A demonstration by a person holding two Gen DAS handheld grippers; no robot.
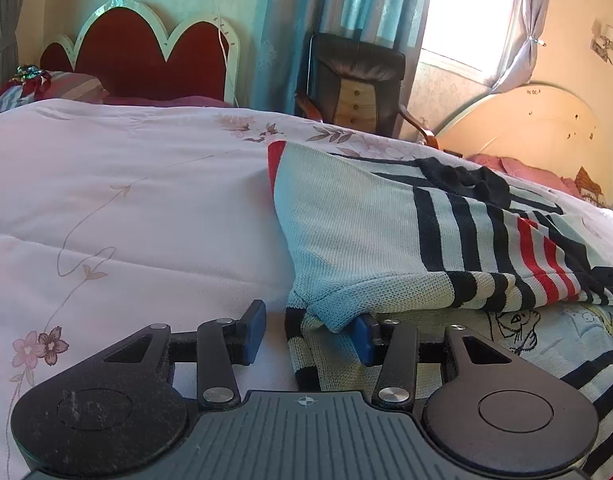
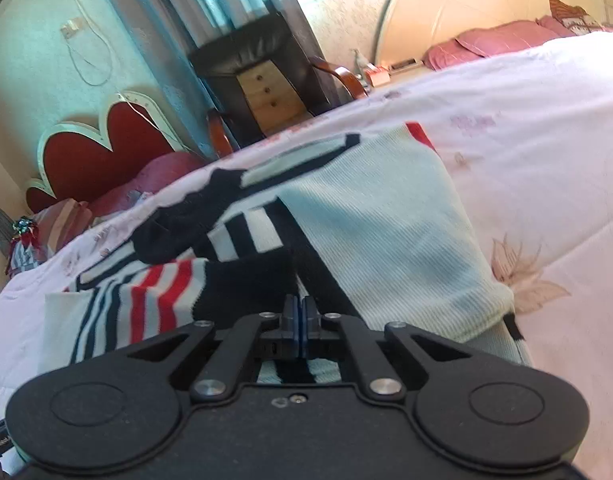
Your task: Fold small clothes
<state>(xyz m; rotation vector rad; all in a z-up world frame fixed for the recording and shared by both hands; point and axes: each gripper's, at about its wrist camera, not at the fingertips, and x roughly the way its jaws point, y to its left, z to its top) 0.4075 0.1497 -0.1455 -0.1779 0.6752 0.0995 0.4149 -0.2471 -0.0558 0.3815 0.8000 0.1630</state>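
Note:
A knit sweater (image 1: 366, 220), pale with black and red stripes, lies on the bed's pink floral quilt (image 1: 146, 180). My left gripper (image 1: 309, 336) is open at the sweater's near left corner. A folded pale corner sits between its blue pads, against the right pad (image 1: 364, 340); the left pad touches no cloth. In the right wrist view the sweater (image 2: 386, 220) spreads ahead, one pale sleeve lying across it. My right gripper (image 2: 300, 320) is shut, pads together just over the black cuff (image 2: 246, 280). No cloth shows between them.
A cloth panel with a cartoon drawing (image 1: 546, 332) lies under the sweater's near edge. Beyond the bed stand a dark chair (image 1: 354, 80), a red scalloped headboard (image 1: 146, 60) and a cream headboard (image 1: 526, 120) with pink pillows (image 1: 518, 168). Bare quilt (image 2: 526, 140) lies right of the sweater.

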